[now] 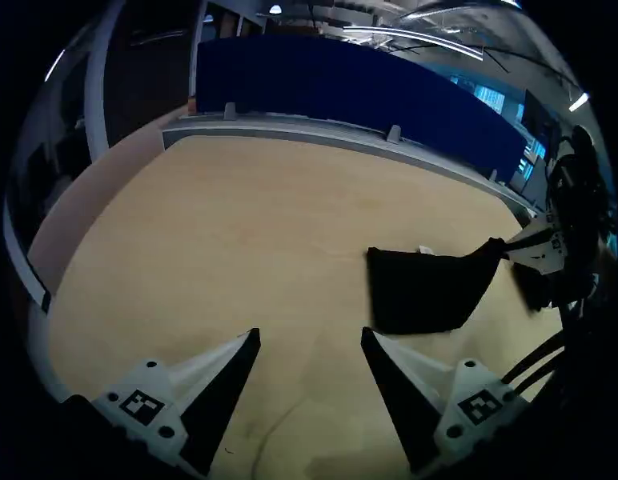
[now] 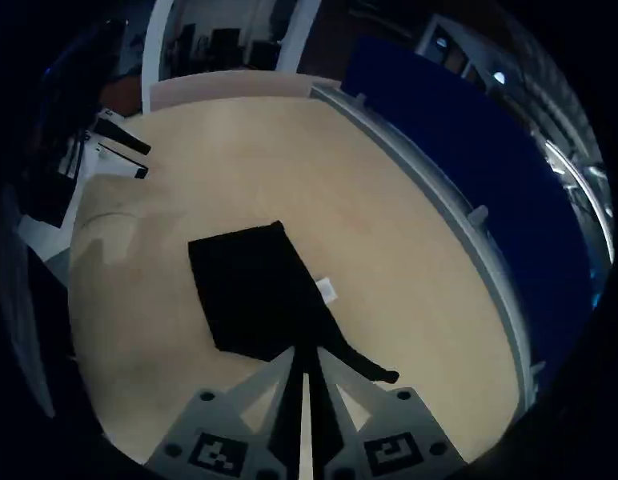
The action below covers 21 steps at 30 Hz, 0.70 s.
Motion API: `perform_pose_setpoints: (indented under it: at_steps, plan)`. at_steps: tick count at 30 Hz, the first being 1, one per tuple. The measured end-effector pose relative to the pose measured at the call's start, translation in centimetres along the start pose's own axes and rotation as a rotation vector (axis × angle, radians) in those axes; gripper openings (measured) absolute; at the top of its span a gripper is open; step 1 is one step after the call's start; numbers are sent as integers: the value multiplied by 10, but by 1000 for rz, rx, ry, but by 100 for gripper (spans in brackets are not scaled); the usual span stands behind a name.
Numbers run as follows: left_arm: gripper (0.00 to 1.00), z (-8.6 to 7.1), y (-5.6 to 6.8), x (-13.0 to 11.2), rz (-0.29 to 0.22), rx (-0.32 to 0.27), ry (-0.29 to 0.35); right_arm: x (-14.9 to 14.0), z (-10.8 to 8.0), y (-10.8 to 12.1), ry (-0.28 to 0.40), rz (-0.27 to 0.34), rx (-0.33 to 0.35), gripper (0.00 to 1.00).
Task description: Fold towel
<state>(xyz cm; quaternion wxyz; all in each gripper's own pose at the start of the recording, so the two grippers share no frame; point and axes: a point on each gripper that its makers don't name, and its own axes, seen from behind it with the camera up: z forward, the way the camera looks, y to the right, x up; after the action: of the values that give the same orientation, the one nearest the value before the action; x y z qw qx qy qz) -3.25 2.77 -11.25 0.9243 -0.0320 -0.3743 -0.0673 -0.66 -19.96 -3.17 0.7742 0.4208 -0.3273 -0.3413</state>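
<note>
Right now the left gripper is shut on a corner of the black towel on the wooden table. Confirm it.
Wrong gripper. The right gripper is shut on a corner of the black towel on the wooden table, as the right gripper view shows.

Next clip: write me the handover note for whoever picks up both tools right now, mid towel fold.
Left tool: open, holding nothing, above the wooden table.
Right tool: shut on one corner of the black towel, that corner raised.
Rest of towel lies flat on the table, white tag at its edge.
Done: corner gripped. Left: carry it across and lay the fold.
</note>
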Motion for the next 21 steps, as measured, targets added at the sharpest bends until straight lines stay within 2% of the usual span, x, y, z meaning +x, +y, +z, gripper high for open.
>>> perform_pose_setpoints:
  at_steps: [5,12,17,21]
  plan:
    - [93,-5,-4,2,-13,-1,13,15,10,-6,-4,-45,18,4]
    - [94,-18,-16,9,-29,10,42,43,28,-23,3,-111,58,4]
    - [93,-32,-26,9,-50,24,59,64,47,-48,-4,-178,108,4]
    - [93,-42,-33,3,-73,38,64,72,71,-76,-12,-221,154,4]
